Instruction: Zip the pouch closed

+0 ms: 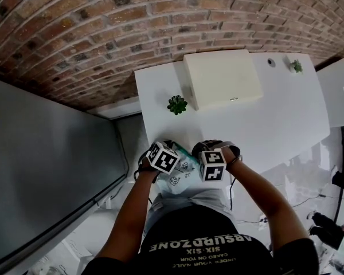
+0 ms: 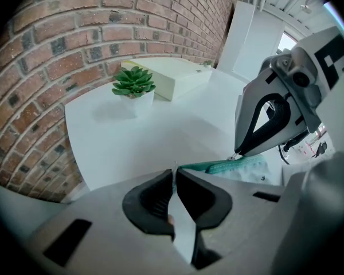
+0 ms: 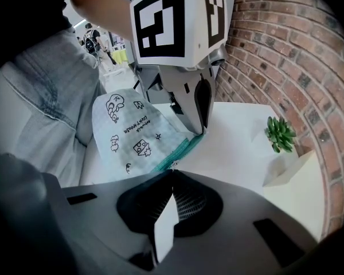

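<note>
Both claws are clamped shut on the pouch point(image 3: 132, 133), held at the near edge of the white table point(image 1: 286, 113). The left gripper point(image 2: 174, 175) pins one end of the teal zip point(image 3: 179, 152), and the right gripper point(image 3: 171, 172) nips it farther along, probably at the slider. Zipping seems to be in hand, and the next move calls for a steady pull along the zip. The pouch's doodle captions are too small to read. The shirt point(image 1: 200, 246) says ABSURDZONE.

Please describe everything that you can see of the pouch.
The pouch is pale soft fabric printed with black doodles, with a teal zip edge. It lies at the near edge of the white table. The left gripper and right gripper are shut on opposite ends of that zip edge.
</note>
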### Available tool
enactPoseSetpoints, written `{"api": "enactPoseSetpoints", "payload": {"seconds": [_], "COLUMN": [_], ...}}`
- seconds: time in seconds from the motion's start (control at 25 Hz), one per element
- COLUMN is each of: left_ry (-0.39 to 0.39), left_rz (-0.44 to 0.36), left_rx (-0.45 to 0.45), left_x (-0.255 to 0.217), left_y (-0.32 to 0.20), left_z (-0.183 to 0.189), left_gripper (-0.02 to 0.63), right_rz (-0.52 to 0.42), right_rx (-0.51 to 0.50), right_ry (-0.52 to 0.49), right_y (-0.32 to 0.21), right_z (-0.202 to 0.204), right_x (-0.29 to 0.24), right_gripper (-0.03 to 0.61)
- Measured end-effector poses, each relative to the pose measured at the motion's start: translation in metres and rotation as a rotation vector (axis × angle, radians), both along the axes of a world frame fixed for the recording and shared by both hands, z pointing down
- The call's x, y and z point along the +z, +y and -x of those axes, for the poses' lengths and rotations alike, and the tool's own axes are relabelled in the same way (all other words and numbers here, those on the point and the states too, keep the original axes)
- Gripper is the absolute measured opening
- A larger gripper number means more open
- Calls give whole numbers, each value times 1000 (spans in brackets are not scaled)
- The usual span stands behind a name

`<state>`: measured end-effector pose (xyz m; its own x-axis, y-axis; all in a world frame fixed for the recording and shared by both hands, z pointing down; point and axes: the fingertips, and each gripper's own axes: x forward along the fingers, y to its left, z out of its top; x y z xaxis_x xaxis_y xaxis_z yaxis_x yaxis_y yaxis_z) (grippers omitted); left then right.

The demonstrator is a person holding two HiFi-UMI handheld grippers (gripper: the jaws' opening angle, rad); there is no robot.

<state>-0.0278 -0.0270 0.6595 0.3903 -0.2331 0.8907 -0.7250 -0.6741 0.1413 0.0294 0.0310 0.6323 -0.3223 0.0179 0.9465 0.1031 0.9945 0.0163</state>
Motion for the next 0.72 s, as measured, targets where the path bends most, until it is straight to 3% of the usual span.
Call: {"api": "enactPoseSetpoints", "payload": {"seconds": [0.72], "left_ry": [2], "left_rz": [-7], "left_rx": [-8], "left_x": [-1], "left_y": [2], "left_z": [-1], "left_gripper": [29], "right_rz": [-7], "right_rx": [37], "right_ry": [-3], "right_y": [10], "right_z": [-9], "right_x": [0], "right_gripper": [0]}}
